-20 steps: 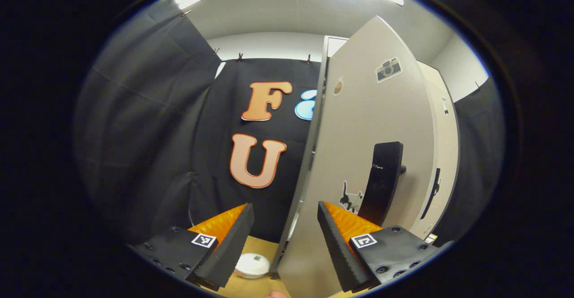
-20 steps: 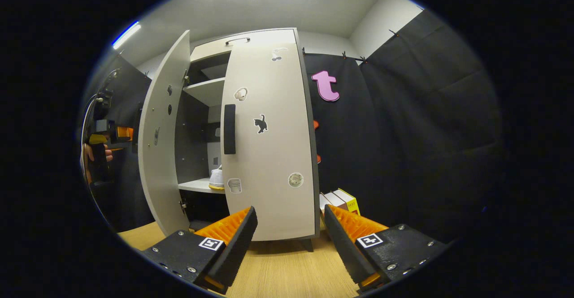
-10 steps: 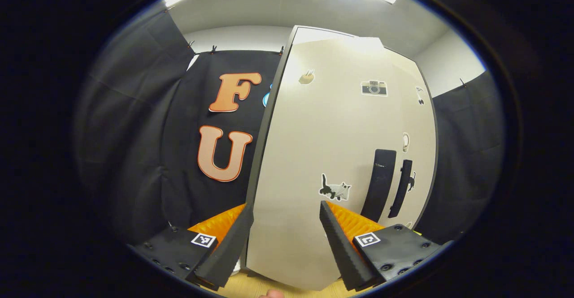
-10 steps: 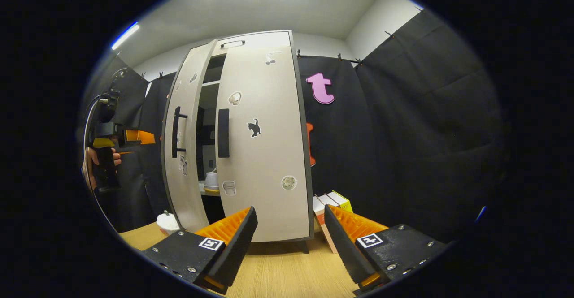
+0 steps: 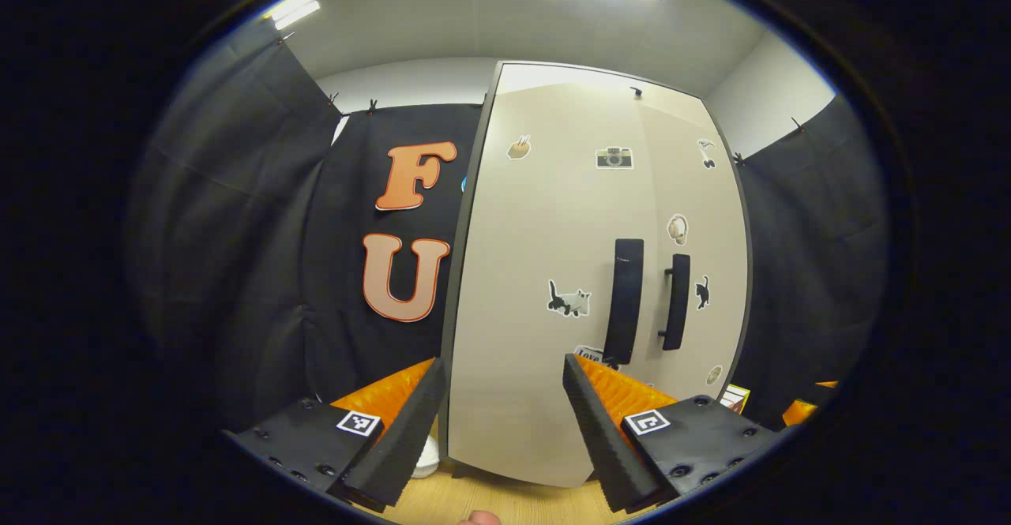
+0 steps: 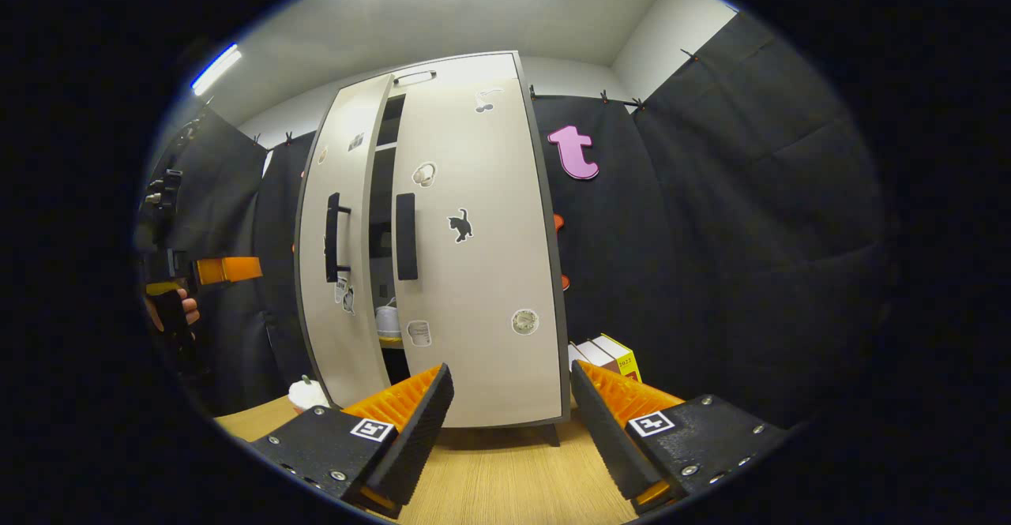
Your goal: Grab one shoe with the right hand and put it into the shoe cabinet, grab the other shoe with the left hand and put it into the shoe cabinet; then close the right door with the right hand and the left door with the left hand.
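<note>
- In the left gripper view, the left gripper point(image 5: 501, 422) sits at the bottom of the frame, fingers spread apart with nothing between them, facing the shoe cabinet point(image 5: 505, 430) in the centre.
- The left door point(image 5: 545, 233) looks nearly flush with the right door point(image 5: 695, 193) from here; their dark handles stand side by side right of centre.
- In the right gripper view, the right gripper point(image 6: 509, 422) is likewise released at the bottom edge, over the wooden floor point(image 6: 505, 485).
- There the left door stands slightly ajar, a narrow dark gap separating it from the right door.
- Through that gap, low down, a pale shoe point(image 6: 387, 321) rests on a shelf; probably the only one visible.
- At the left edge a hand point(image 6: 170, 312) holds the other gripper.
- Books point(image 6: 608, 351) stand just right of the cabinet's foot.
</note>
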The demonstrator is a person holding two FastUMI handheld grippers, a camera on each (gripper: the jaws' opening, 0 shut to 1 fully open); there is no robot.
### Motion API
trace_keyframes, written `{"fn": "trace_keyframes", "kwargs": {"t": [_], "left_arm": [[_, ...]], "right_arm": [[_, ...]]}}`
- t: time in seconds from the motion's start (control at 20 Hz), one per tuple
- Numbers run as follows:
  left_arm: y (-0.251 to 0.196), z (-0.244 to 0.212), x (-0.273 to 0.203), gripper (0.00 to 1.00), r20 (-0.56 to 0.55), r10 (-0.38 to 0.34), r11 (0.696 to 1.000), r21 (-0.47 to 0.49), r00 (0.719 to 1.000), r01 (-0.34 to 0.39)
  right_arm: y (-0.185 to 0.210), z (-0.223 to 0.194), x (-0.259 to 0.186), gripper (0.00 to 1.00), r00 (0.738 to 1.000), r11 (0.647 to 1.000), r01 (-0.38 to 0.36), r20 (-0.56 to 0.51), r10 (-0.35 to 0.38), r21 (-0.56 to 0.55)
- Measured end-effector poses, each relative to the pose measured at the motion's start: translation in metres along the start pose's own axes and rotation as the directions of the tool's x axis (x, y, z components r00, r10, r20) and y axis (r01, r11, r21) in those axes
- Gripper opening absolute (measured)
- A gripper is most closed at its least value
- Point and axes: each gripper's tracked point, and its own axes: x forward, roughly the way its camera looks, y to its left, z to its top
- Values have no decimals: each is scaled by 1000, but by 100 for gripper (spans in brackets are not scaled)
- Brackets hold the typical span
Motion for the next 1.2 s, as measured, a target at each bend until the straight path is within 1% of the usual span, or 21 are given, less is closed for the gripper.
{"fn": "trace_keyframes", "kwargs": {"t": [0.05, 0.1, 0.15, 0.25, 0.3, 0.35, 0.45, 0.5, 0.55, 0.65, 0.85, 1.05, 1.2], "left_arm": [[-1, -7, -8, 96, -3, 5, 1000, 5, 1000, -5], [-6, -15, -16, 99, -7, 3, 1000, 7, 1000, -3], [-10, -23, -23, 96, -12, 0, 1000, 6, 1000, 0], [-18, -39, -37, 96, -18, -6, 1000, -1, 1000, 6], [-20, -46, -44, 94, -25, -6, 1000, -4, 1000, 6], [-23, -52, -49, 96, -28, -7, 1000, -8, 1000, 7], [-26, -62, -61, 96, -31, -8, 1000, -8, 1000, 8], [-27, -66, -64, 94, -31, -6, 1000, -3, 1000, 6], [-28, -68, -66, 96, -26, -7, 1000, 8, 1000, 7], [-30, -71, -70, 96, -18, -8, 1000, 24, 1000, 8], [-35, -87, -75, 96, -56, -20, 1000, 5, 998, 20], [-32, -96, -78, 96, -88, -9, 1000, -17, 996, 7], [-27, -94, -74, 96, -78, -1, 1000, 5, 997, 1]], "right_arm": [[1, 0, -1, 92, 1000, 1000, -3, -2, 3, -2], [2, -1, -1, 92, 1000, 1000, -5, -4, 5, -4], [4, -2, -2, 92, 1000, 1000, -9, -6, 9, -5], [8, -3, -3, 92, 1000, 1000, -18, -9, 18, -10], [10, -4, -4, 92, 1000, 1000, -19, -11, 19, -17], [11, -5, -5, 92, 1000, 1000, -22, -13, 21, -22], [15, -7, -8, 92, 999, 999, -29, -15, 29, -27], [18, -7, -9, 92, 999, 999, -32, -15, 32, -29], [18, -8, -11, 92, 999, 999, -33, -14, 32, -32], [19, -10, -12, 92, 999, 999, -33, -14, 33, -35], [23, -11, -16, 92, 999, 999, -39, -12, 38, -21], [22, -14, -20, 92, 999, 999, -34, -17, 34, -21], [18, -15, -20, 93, 999, 999, -27, -20, 26, -20]]}}
